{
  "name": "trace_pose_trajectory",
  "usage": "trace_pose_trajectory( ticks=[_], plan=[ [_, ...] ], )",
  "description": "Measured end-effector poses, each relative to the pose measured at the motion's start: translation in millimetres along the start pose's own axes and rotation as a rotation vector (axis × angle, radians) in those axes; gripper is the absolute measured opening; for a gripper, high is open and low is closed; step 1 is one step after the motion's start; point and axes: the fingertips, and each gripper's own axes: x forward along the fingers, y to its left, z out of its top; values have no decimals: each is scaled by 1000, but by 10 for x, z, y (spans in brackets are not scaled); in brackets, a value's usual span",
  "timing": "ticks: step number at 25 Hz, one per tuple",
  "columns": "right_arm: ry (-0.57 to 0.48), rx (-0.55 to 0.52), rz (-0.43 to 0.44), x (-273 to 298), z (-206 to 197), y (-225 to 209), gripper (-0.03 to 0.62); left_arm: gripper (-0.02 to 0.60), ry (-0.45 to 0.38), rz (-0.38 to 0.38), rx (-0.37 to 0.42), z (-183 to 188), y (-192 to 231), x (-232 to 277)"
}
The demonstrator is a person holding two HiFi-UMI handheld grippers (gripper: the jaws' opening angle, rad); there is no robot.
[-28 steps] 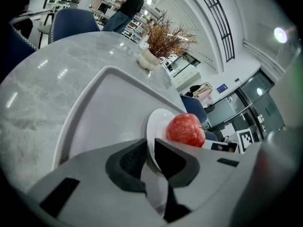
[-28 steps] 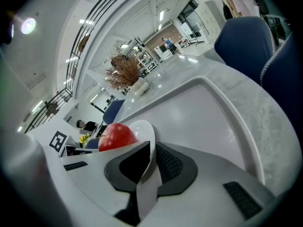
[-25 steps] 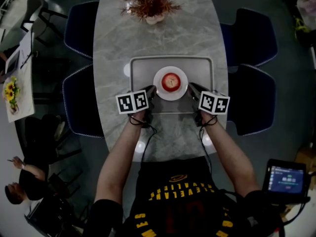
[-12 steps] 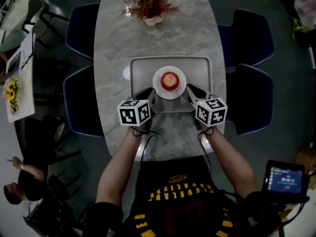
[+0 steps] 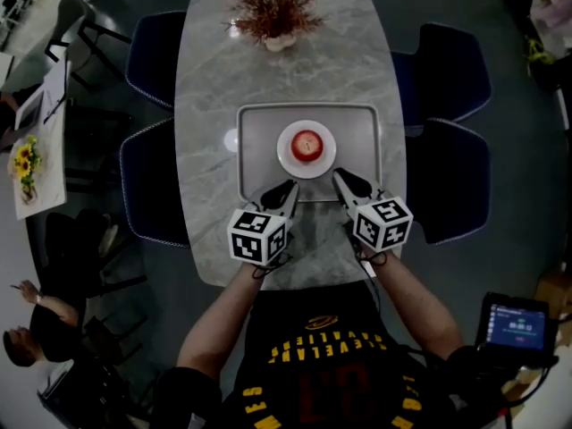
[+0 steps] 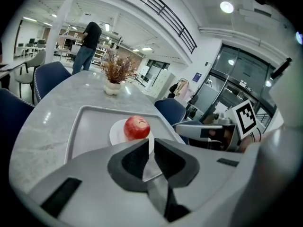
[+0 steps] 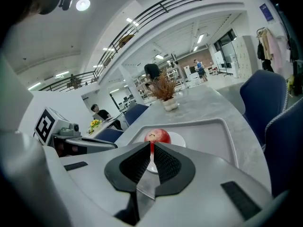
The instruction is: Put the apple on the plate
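Note:
A red apple sits on a small white plate in the middle of a grey tray on the marble table. My left gripper is at the tray's near edge, left of the plate, shut and holding nothing. My right gripper mirrors it on the right, also shut and holding nothing. In the left gripper view the apple on the plate lies just beyond the gripper. In the right gripper view the apple shows right above the gripper.
A dried plant in a pale vase stands at the table's far end. Dark blue chairs line both sides of the table. A small white disc lies left of the tray. A tablet is at lower right.
Both grippers have drawn back from the plate's sides toward the person, to the tray's near edge. The apple stays on the plate.

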Motion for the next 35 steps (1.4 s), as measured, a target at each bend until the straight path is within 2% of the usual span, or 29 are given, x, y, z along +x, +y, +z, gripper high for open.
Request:
trace_pose_trajectory(
  ticks=[4, 7, 10, 13, 22, 26, 35],
  plan=[
    [-24, -1, 19, -175, -8, 94, 29, 38, -33, -32, 33, -35, -262, -140],
    [-50, -8, 53, -291, 13, 230, 29, 38, -62, -29, 50, -61, -347, -302],
    [-68, -5, 92, -396, -34, 368, 29, 37, -95, -15, 30, -102, -394, -428],
    [-80, -14, 111, -545, -23, 510, 29, 38, -127, -33, 24, -45, -540, -558],
    [-115, -110, 110, -928, 135, 899, 29, 38, -187, -105, 162, 193, -1067, -853],
    [-136, -137, 111, -981, 133, 962, 28, 37, -193, -120, 211, 149, -1109, -900],
    [-137, -197, 138, -962, 209, 1154, 29, 38, -216, -115, 230, 231, -1101, -1007]
  ],
)
